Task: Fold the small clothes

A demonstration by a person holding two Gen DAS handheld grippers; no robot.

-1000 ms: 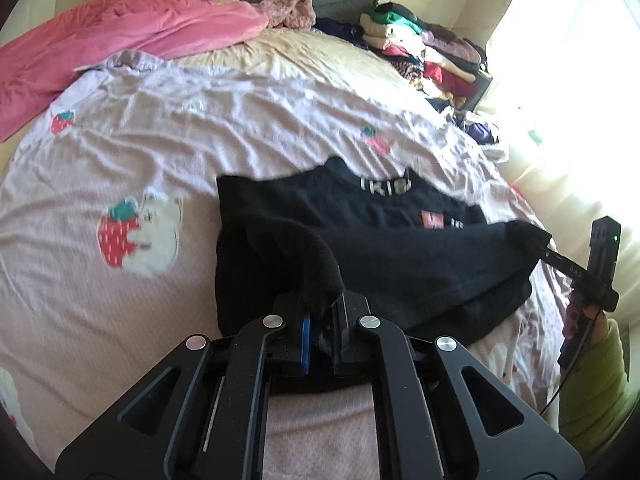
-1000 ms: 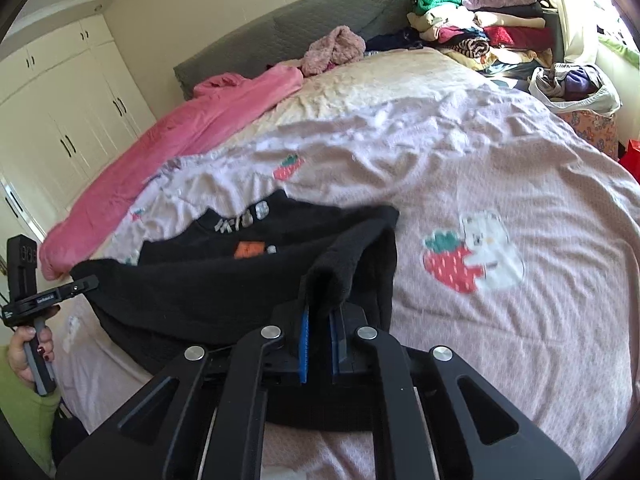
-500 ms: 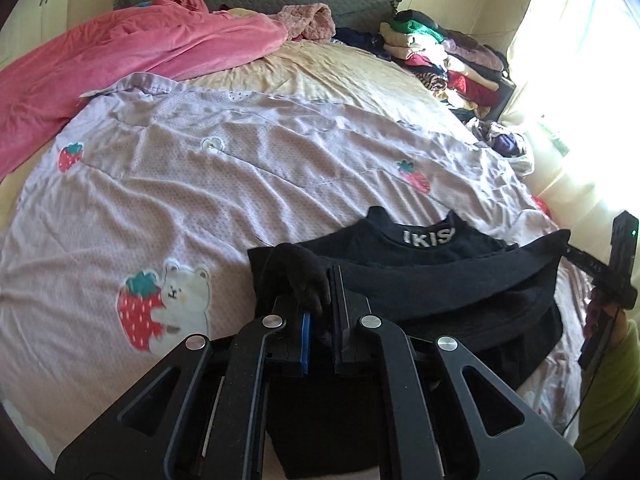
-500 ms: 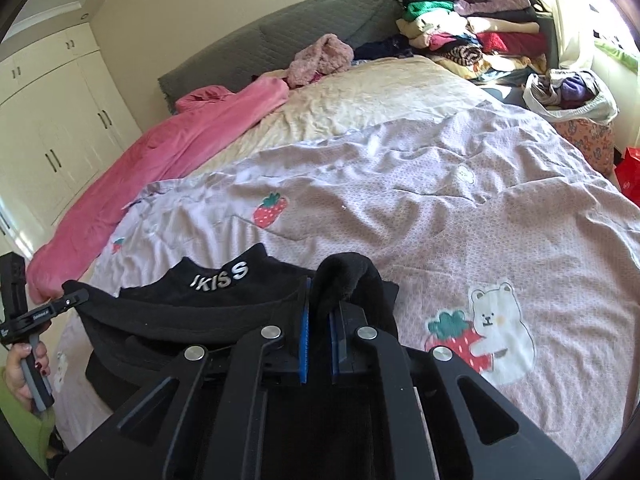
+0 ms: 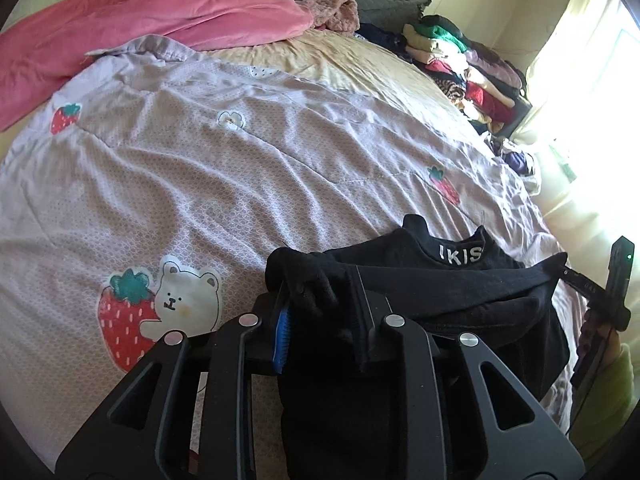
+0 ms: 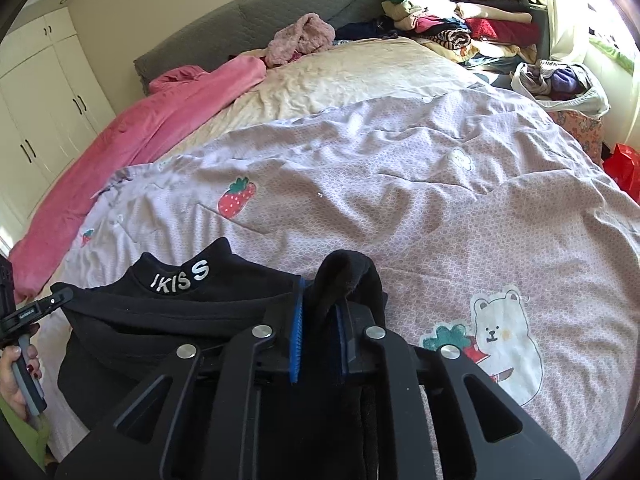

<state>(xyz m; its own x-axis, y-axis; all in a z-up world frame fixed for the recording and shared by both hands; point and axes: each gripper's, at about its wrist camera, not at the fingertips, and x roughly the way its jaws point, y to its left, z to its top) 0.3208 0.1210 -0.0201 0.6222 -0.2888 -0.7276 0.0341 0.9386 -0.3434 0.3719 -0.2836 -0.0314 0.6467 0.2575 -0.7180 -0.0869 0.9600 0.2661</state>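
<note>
Both grippers pinched the black top (image 5: 432,280) by its hem corners: the left gripper (image 5: 320,312) had its jaws parted somewhat, with cloth bunched between them, and the right gripper (image 6: 320,320) clamped a thick fold. The top lay on the quilt (image 5: 200,184), the lifted hem stretched taut just below its lettered collar (image 6: 180,276). The left grip looked loose; the corner could slip out, and the fold would land crooked. Uneven pulling might drag the whole top along the quilt. Beyond the top lay a pink blanket (image 5: 140,12), a grey headboard (image 6: 260,24) and a clothes pile (image 6: 460,20); wardrobes (image 6: 36,100) stood to its left.
</note>
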